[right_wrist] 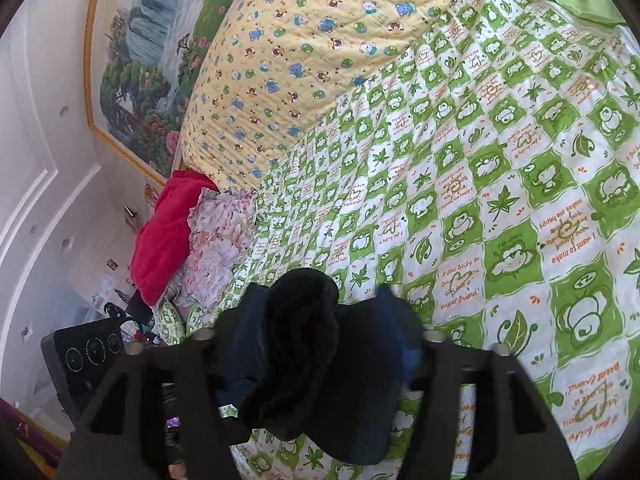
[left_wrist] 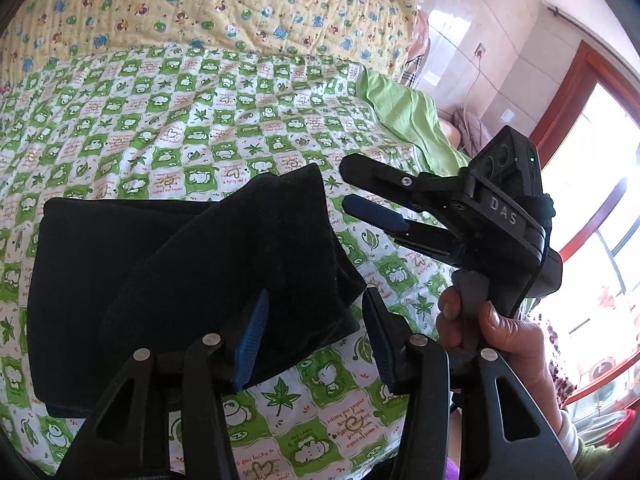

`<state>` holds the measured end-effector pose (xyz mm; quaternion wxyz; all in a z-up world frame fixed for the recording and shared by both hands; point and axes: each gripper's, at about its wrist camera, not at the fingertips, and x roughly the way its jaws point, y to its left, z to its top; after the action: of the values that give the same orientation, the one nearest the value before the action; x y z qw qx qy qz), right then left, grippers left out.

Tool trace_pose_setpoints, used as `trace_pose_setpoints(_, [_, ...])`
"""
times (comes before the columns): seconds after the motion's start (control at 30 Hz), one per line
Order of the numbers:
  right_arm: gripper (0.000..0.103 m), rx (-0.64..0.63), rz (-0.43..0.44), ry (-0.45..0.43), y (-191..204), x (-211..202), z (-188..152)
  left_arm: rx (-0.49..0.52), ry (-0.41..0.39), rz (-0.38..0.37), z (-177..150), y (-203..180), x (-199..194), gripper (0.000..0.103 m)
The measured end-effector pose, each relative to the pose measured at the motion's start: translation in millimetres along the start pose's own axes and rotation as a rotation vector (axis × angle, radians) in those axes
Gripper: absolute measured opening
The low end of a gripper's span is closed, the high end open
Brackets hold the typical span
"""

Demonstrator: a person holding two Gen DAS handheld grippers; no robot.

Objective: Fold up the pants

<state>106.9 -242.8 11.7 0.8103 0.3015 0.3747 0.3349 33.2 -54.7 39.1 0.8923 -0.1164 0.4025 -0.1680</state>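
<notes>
Black pants (left_wrist: pixel 168 272) lie folded into a thick bundle on the green checked bedspread (left_wrist: pixel 200 120). My left gripper (left_wrist: pixel 316 340) is open; its left blue pad rests against the bundle's near right corner, and the right pad stands clear. My right gripper (left_wrist: pixel 348 186) shows in the left wrist view, open and empty, just right of the bundle's top right corner. In the right wrist view the dark fabric (right_wrist: pixel 312 352) fills the space between my right gripper's (right_wrist: pixel 320 312) fingers, blurred and very close; the jaws do not look closed on it.
A yellow bear-print quilt (left_wrist: pixel 200 4) lies at the bed's far end. A green sheet (left_wrist: pixel 408 120) covers the right edge, near a window (left_wrist: pixel 592 208). A red cloth (right_wrist: pixel 164 232) and floral fabric (right_wrist: pixel 216 248) are heaped at the bed's side.
</notes>
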Motion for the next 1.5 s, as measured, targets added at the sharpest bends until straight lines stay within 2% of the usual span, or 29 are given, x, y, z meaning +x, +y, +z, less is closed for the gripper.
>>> trace_pose_setpoints(0.13, [0.073, -0.017, -0.014, -0.019, 11.3, -7.2, -2.8, -0.028, -0.015, -0.001, -2.7, 8.5, -12.5, 0.053])
trace_pose_setpoints(0.37, [0.073, -0.054, -0.065, -0.015, 29.8, -6.9, -9.3, -0.076, -0.061, 0.041, -4.2, 27.7, -35.8, 0.060])
trace_pose_setpoints(0.47, [0.079, -0.079, -0.097, -0.019, 39.4, -7.1, -12.7, -0.092, -0.079, 0.064, -5.5, 36.3, -44.0, 0.063])
trace_pose_setpoints(0.53, [0.086, -0.097, -0.127, -0.022, 45.5, -7.2, -15.0, -0.106, -0.091, 0.077, -6.7, 43.5, -49.6, 0.065])
trace_pose_setpoints(0.8, [0.090, -0.159, -0.236, 0.013, 67.4, 4.5, -26.2, -0.191, -0.127, 0.127, -14.5, 79.7, -66.6, 0.069])
trace_pose_setpoints(1.1, [0.095, -0.154, -0.299, 0.039, 72.7, 19.3, -34.6, -0.296, -0.158, 0.166, -24.6, 117.8, -80.1, 0.076])
trace_pose_setpoints(1.5, [0.095, -0.136, -0.371, 0.072, 62.4, 32.9, -40.5, -0.386, -0.133, 0.160, -30.1, 145.3, -75.5, 0.079])
